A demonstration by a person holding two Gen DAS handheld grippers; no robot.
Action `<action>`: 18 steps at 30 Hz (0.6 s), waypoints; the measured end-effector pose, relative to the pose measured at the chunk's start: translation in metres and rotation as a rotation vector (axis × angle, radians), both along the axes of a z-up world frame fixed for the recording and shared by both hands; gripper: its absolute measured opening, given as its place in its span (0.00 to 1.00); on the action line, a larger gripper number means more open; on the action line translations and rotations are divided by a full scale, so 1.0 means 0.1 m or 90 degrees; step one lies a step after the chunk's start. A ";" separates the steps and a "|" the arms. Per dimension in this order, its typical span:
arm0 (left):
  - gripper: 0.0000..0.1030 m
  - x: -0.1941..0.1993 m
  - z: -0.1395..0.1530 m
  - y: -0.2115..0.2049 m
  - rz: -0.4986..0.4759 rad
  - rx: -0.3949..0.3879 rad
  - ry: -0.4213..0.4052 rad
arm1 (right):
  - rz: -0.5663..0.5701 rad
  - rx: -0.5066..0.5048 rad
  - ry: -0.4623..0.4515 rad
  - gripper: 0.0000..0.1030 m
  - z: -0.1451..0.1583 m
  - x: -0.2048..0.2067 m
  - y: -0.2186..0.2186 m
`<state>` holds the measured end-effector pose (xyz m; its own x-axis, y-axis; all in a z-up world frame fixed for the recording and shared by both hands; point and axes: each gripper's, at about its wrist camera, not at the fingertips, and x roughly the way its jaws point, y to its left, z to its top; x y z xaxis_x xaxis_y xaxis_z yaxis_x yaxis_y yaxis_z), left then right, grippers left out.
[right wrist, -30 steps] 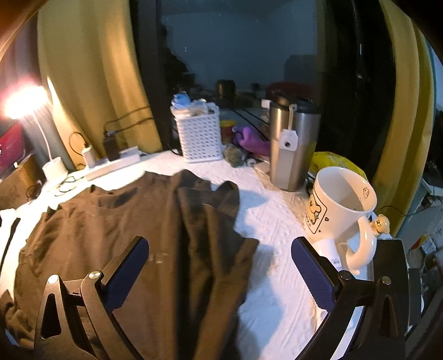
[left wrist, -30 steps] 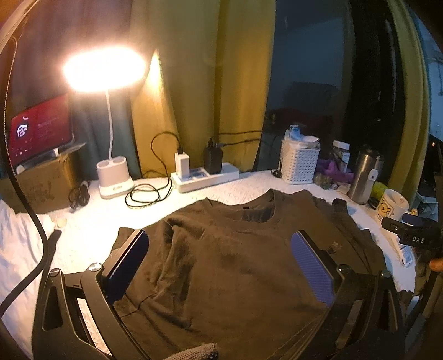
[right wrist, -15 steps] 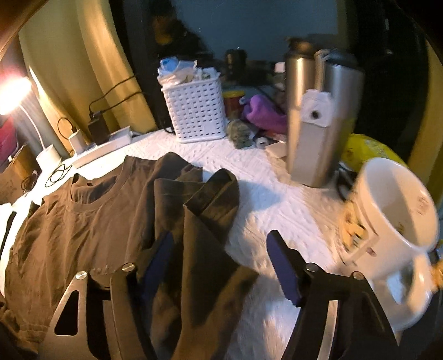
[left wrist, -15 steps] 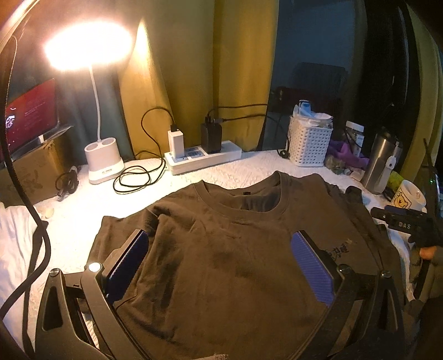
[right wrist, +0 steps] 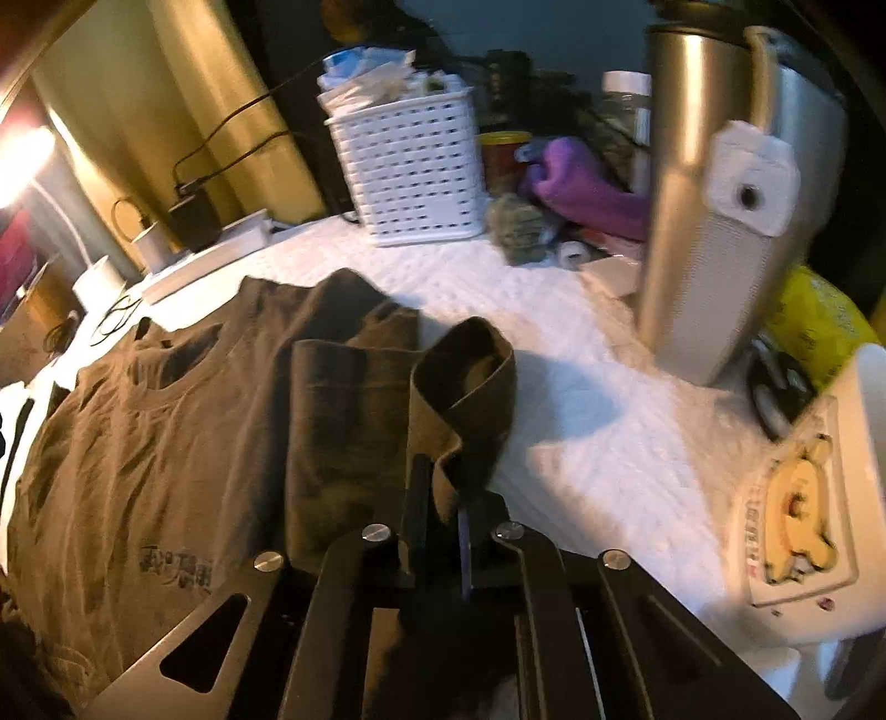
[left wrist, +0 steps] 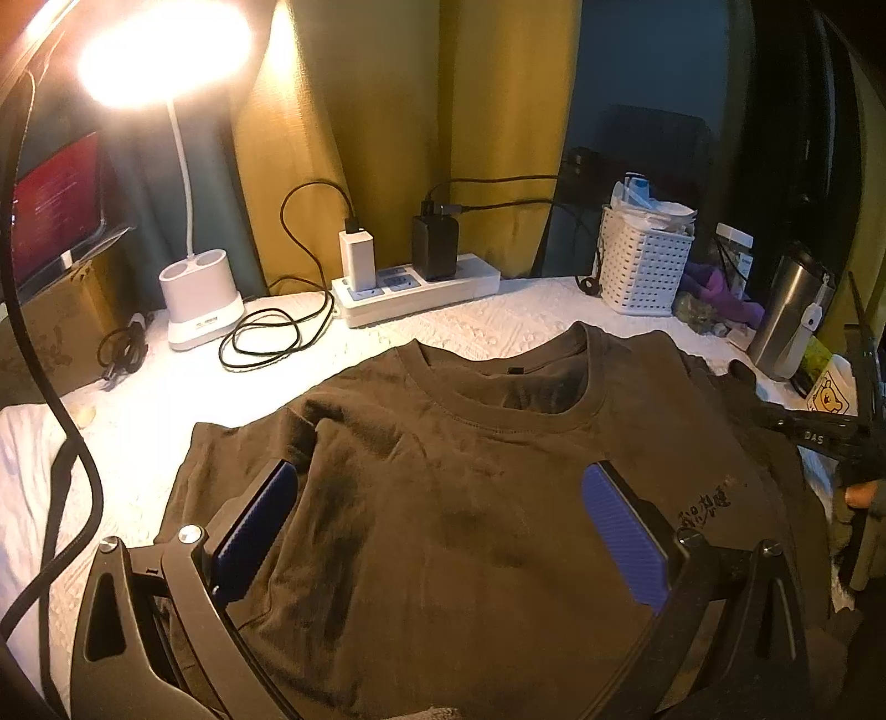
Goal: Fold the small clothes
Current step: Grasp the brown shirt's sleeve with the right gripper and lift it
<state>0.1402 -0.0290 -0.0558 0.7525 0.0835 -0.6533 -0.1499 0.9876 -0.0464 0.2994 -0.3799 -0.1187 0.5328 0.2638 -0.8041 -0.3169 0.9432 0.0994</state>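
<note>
White-clothed table point(right wrist: 581, 443); jaws pinching T-shirt point(right wrist: 166, 471) sleeve.

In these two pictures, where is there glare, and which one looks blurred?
Left wrist view: the lit white desk lamp blows out the top left corner, while the dark brown T-shirt stays sharp. Right wrist view: smeared, most on the steel tumbler and white bear mug.
</note>
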 end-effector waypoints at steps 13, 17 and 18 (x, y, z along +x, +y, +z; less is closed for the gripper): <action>0.99 -0.17 0.08 0.06 0.003 -0.013 -0.023 | -0.131 -0.058 -0.075 0.04 0.40 -0.42 -0.46; 0.99 -0.23 0.11 0.06 0.000 -0.005 -0.027 | -0.158 -0.060 -0.084 0.04 0.45 -0.52 -0.55; 0.99 -0.25 0.12 0.07 0.002 -0.004 -0.029 | -0.161 -0.059 -0.084 0.04 0.46 -0.54 -0.56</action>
<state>0.1156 -0.0225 -0.0434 0.7811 0.0819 -0.6191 -0.1502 0.9869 -0.0590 0.2458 -0.4361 -0.0730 0.6736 0.0381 -0.7381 -0.0747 0.9971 -0.0167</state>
